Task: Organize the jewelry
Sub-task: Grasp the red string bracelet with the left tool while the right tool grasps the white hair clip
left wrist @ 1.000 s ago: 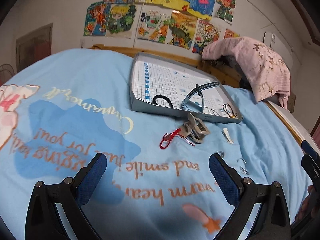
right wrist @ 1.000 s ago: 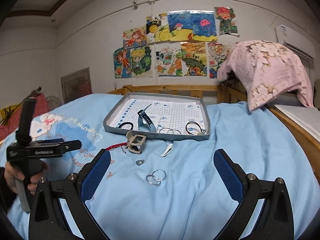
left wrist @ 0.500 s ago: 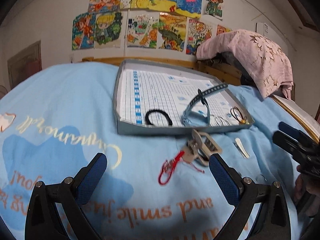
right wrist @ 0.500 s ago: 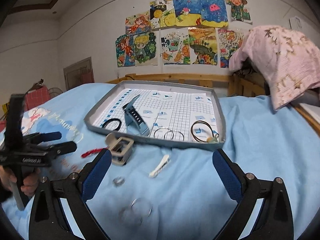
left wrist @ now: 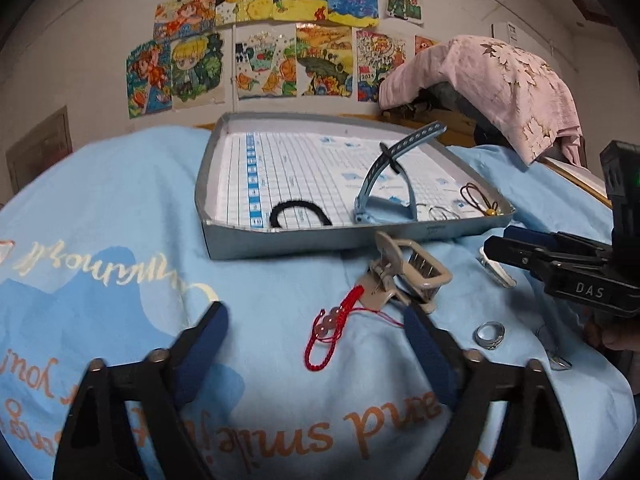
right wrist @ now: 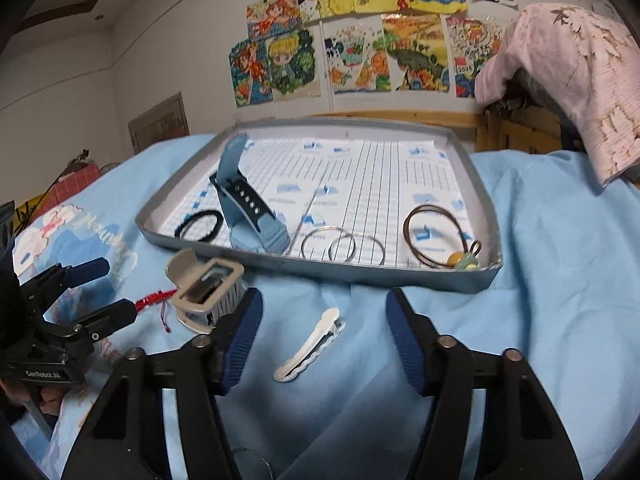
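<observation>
A grey tray (left wrist: pixel 280 240) (right wrist: pixel 360 270) lies on the blue bedspread and holds a black hair tie (left wrist: pixel 298 210), a blue watch strap (right wrist: pixel 248 216), two thin rings (right wrist: pixel 342 246) and a brown elastic with a bead (right wrist: pixel 438 232). In front of it lie a beige claw clip (left wrist: pixel 408 276) (right wrist: pixel 208 290), a red cord bracelet (left wrist: pixel 332 330), a silver ring (left wrist: pixel 489 335) and a white hair clip (right wrist: pixel 310 344). My left gripper (left wrist: pixel 316 340) is open around the red bracelet. My right gripper (right wrist: pixel 324 332) is open around the white hair clip.
A pink cloth (left wrist: pixel 500 88) drapes over the wooden bed frame at the back right. Drawings (left wrist: pixel 280 32) cover the wall behind. Each gripper shows in the other's view, the right one (left wrist: pixel 560 260) and the left one (right wrist: pixel 72 320). A thin wire ring (left wrist: pixel 554 350) lies by the right hand.
Both grippers have moved forward and down toward the loose items in front of the tray. The left now frames the red bracelet, the right the white hair clip. Both jaw gaps look narrower.
</observation>
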A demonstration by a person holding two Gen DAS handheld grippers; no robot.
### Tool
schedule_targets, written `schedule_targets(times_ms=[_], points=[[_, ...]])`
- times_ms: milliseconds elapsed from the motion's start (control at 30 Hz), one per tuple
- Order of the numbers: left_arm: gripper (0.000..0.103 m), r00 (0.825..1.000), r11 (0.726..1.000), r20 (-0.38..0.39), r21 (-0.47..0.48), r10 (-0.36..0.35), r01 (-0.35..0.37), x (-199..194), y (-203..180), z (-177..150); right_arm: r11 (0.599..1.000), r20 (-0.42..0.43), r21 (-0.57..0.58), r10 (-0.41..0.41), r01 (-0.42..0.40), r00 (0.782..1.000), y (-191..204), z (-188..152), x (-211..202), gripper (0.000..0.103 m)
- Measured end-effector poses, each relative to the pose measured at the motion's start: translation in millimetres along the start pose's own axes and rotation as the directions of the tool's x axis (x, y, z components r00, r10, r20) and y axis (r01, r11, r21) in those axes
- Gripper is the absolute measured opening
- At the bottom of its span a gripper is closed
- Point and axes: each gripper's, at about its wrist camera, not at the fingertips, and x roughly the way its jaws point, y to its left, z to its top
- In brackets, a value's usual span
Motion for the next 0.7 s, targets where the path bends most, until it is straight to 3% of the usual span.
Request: schedule_targets(times_ms=[67,167,433,633,700], points=[[0.069,0.999,1.0,-0.032,-0.014,-0.025,0.024,6,3,-2,1.0,-0.024,-0.002,0.005,-0.005,1.0,1,-2,5,0.047],[0.064,0.995,0.998,-0.084,-0.023,-0.059,0.057,16,5,-6,1.0,-0.065,-0.007,0.01,-0.01,0.998,0,-4,16,0.046],[0.039,0.992,0.997,-0.105,-0.04,-0.063,0.059,20,6,-12,0.999,-0.123,0.013,0.042,-0.04,0.991,-2,-10,24,0.04],[0.008,0.984,0.992,-0.128,-0.035,-0.127,0.123,21,3,-14,0.998,-0.143,0.031,0.065,-0.061,0.988,-2,-13,29,0.026],[0.008,0.978,0.987,-0.129,-0.027,-0.163,0.161,18,1,-17,0.997,-0.145,0.027,0.071,-0.068,0.987,0,-15,30,0.018]])
